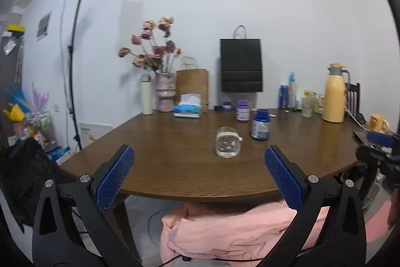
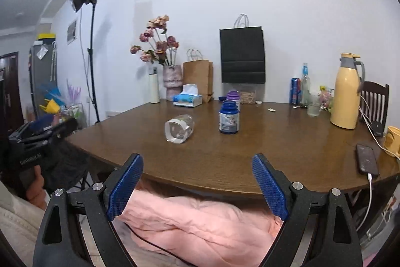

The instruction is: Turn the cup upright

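Cup (image 1: 228, 142) lies on its side mid-frame on the worktop (image 1: 175, 167), left of the blue jar (image 1: 260, 125). Clear, looks rigid, light, slick, breakable. Left tool (image 1: 199, 175) and right tool (image 2: 197, 183) both spread, empty, short of it. I judge gripping across the body safest.

Clear glass cup (image 1: 228, 142) (image 2: 179, 128) is tipped over on its side, mid-table, white band around it, just left of a blue-capped bottle (image 1: 260, 124).
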`<state>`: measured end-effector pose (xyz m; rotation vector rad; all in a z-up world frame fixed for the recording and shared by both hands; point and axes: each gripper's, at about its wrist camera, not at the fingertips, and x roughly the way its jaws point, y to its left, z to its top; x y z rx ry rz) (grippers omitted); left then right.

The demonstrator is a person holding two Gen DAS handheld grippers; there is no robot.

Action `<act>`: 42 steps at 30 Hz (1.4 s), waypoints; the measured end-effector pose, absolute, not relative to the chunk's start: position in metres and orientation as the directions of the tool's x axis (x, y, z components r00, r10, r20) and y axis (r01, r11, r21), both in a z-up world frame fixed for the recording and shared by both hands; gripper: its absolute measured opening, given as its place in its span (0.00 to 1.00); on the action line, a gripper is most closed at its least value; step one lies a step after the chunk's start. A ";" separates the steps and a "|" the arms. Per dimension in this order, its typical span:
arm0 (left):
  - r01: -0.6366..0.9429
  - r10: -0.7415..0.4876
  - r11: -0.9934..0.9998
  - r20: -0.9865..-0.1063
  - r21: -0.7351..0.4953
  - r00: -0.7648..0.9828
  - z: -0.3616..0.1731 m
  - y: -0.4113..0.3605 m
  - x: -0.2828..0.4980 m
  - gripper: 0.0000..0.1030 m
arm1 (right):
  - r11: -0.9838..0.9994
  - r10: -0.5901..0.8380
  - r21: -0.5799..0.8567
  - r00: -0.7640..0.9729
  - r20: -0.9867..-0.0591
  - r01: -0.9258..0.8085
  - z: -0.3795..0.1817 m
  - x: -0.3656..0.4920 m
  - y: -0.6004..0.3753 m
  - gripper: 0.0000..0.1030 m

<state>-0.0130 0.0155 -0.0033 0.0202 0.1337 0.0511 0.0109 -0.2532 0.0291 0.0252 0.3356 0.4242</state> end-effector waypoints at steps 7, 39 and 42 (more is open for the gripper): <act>-0.035 0.038 0.999 -0.121 0.020 0.992 -0.004 0.015 -0.017 1.00 | 0.912 0.409 0.098 0.858 -0.312 -0.399 0.027 0.011 -0.253 0.90; -0.030 0.033 0.999 -0.115 0.031 0.993 -0.002 0.017 -0.021 1.00 | 0.924 0.379 0.083 0.874 -0.305 -0.372 0.027 0.008 -0.256 0.90; -0.031 0.034 0.999 -0.113 0.032 0.993 -0.001 0.017 -0.021 1.00 | 0.924 0.379 0.082 0.874 -0.303 -0.372 0.027 0.008 -0.257 0.90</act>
